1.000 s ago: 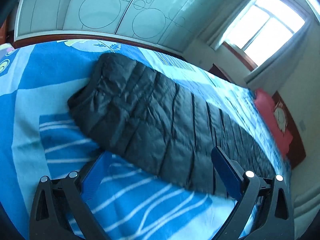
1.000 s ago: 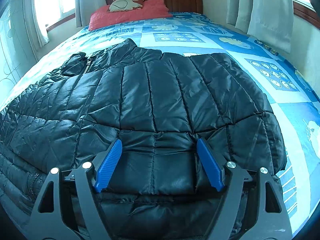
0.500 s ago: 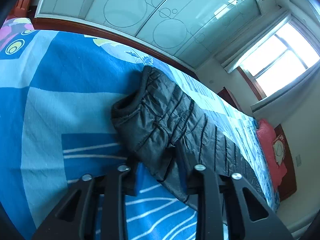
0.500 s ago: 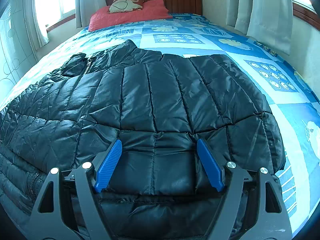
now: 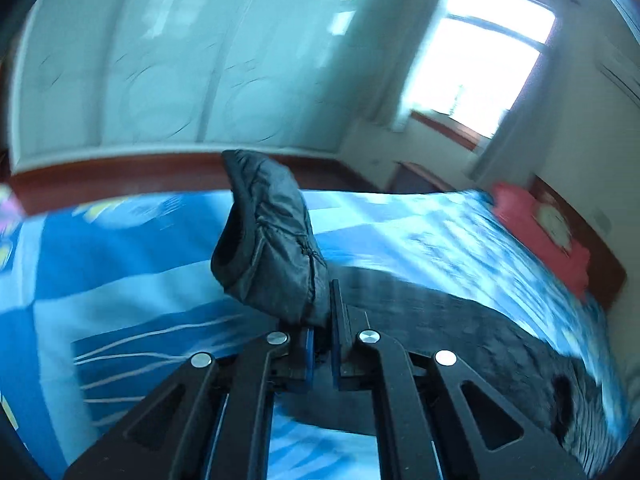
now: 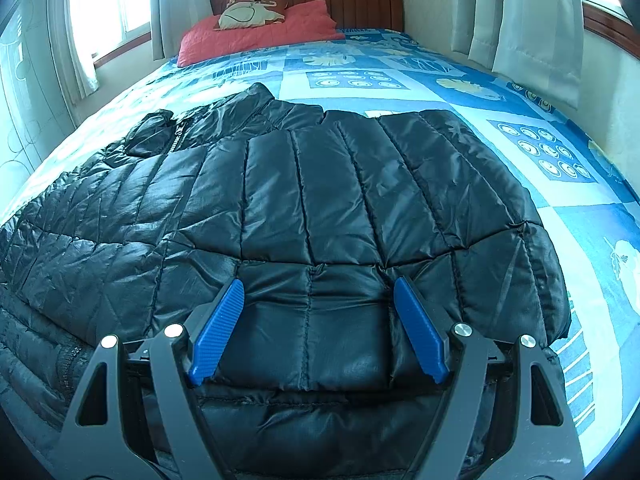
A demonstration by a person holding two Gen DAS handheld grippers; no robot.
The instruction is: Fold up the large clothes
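Observation:
A black quilted puffer jacket point(image 6: 320, 200) lies spread on the bed, collar and zip toward the far left. My left gripper point(image 5: 322, 320) is shut on the jacket's sleeve point(image 5: 268, 240) just behind the cuff. The cuff stands up above the bed, and the rest of the jacket point(image 5: 460, 328) trails away to the right. My right gripper point(image 6: 318, 284) is open over the jacket's near edge. Its blue pads point(image 6: 218, 332) stand wide apart, with a quilted panel between them but not pinched.
The bed has a blue patterned cover point(image 6: 520, 120), with a red pillow point(image 6: 260, 36) at a wooden headboard point(image 6: 360, 0). Curtains point(image 6: 540, 20) hang on the right, and a window point(image 5: 480, 60) is beyond the bed. A pale wardrobe point(image 5: 180, 80) runs along the bed's far side.
The left gripper went from wide open beside the sleeve to shut on it near the cuff, then rose, lifting the cuff off the bed. The right gripper and jacket body have not moved.

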